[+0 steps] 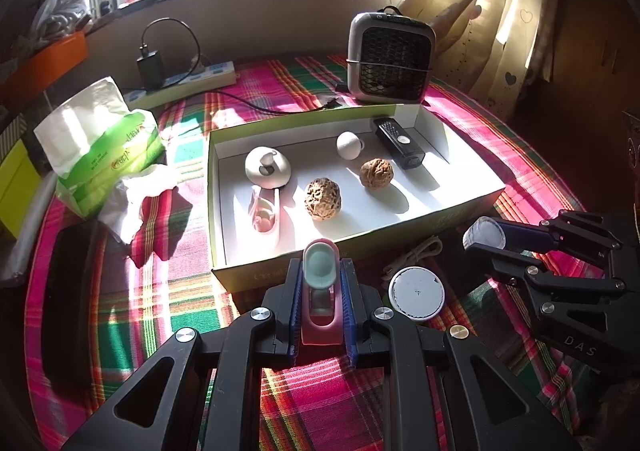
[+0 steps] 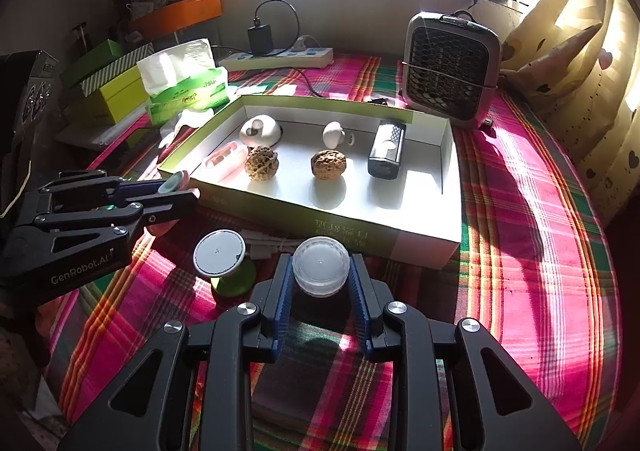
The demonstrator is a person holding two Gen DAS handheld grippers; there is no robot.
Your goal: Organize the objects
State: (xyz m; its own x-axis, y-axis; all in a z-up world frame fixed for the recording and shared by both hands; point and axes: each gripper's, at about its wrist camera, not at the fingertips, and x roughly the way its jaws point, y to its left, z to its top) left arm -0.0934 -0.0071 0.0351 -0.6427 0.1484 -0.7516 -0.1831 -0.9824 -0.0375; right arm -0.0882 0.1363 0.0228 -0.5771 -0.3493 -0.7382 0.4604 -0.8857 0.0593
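Note:
My left gripper (image 1: 320,271) is shut on a pink gadget with a teal oval tip (image 1: 319,267), held just in front of the near wall of a shallow green-and-white box (image 1: 472,207). My right gripper (image 2: 320,271) is shut on a small clear round jar (image 2: 320,266), also near the box's front wall (image 2: 420,243). Inside the box lie two walnuts (image 1: 323,198) (image 1: 376,173), a pink item (image 1: 266,217), a white round holder (image 1: 267,167), a white egg shape (image 1: 348,146) and a black device (image 1: 398,142).
A white round disc on a green base (image 2: 219,259) and a white cable (image 1: 416,253) lie on the plaid cloth between the grippers. A tissue pack (image 1: 108,155), power strip (image 1: 188,83) and small heater (image 1: 390,57) stand behind the box. A dark object (image 1: 70,303) lies at left.

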